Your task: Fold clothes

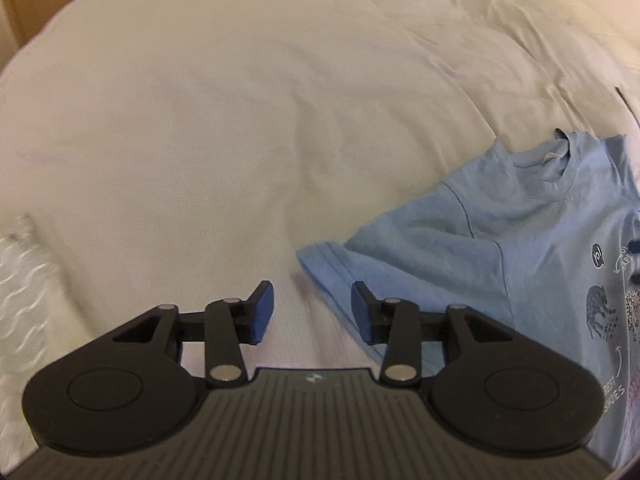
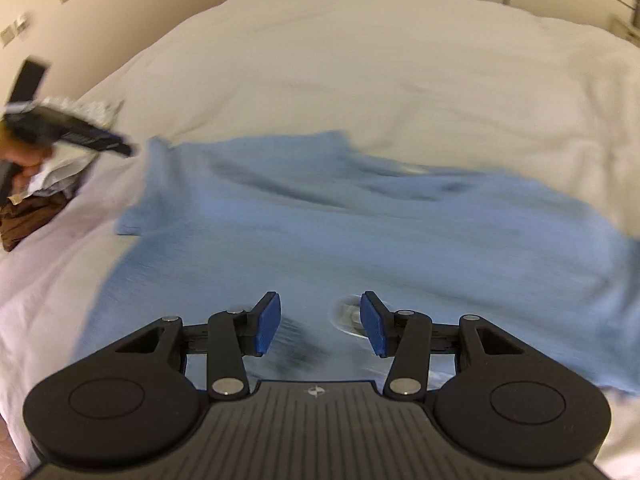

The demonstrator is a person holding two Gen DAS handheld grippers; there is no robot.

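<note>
A light blue T-shirt (image 1: 520, 248) with printed animals lies on the white bed sheet (image 1: 240, 120), at the right in the left wrist view. Its sleeve hem reaches toward my left gripper (image 1: 312, 312), which hangs open above bare sheet with nothing between its blue pads. In the right wrist view the same T-shirt (image 2: 360, 232) spreads blurred across the sheet (image 2: 360, 60). My right gripper (image 2: 320, 324) is open above its printed front, with no cloth between the pads.
At the left edge of the right wrist view, a hand holds the other gripper (image 2: 68, 132) above a small pile of brown and white clothes (image 2: 36, 200). A patterned white cloth (image 1: 28, 292) lies at the left in the left wrist view. Walls and wooden furniture stand beyond the bed.
</note>
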